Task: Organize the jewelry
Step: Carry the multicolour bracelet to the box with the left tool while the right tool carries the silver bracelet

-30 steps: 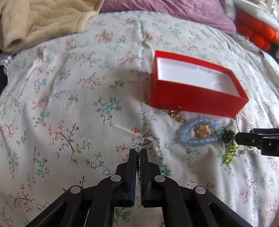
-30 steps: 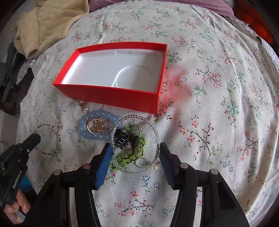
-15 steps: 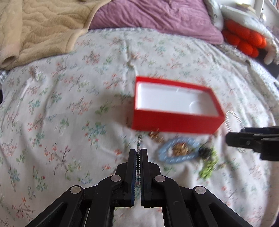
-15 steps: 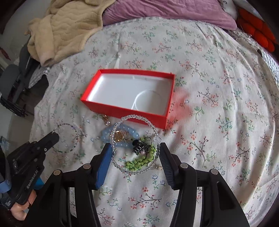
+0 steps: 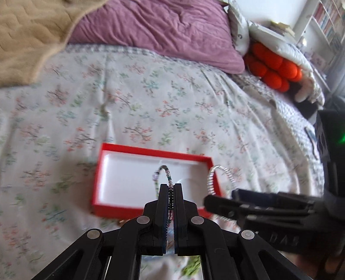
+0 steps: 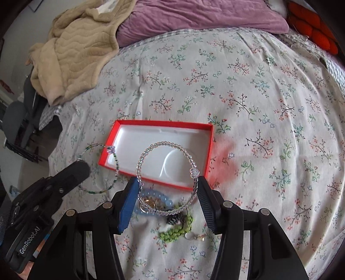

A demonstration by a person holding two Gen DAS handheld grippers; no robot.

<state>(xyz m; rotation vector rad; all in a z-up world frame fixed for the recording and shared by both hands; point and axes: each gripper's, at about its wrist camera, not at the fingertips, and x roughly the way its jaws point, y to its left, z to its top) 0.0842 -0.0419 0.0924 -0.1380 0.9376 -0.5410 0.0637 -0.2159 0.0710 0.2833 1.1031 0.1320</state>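
An open red box point(image 6: 210, 146) with a white inside lies on the flowered bedspread. My left gripper point(image 5: 170, 187) is shut on a thin green and purple bead bracelet point(image 5: 167, 172), lifted in front of the box; the same bracelet point(image 6: 116, 163) hangs over the box's left corner in the right wrist view. My right gripper point(image 6: 167, 183) holds a clear bead bracelet point(image 6: 163, 148) stretched between its two pads, raised over the box's near wall. On the bedspread below lie a blue bead bracelet point(image 6: 166, 199), a gold ring point(image 6: 148, 202), a green bead piece point(image 6: 179, 230) and a black clip point(image 6: 174, 219).
A beige blanket point(image 6: 75, 49) is heaped at the far left, a purple pillow point(image 6: 204, 19) at the head of the bed. Orange cushions point(image 5: 273, 64) lie at the far right. The bed's edge drops away on the left by dark furniture point(image 6: 21, 120).
Both grippers rose off the bedspread, each lifting its bracelet. The left one moved toward the box, so its bracelet now hangs before the box's inside. The clear bracelet left the pile.
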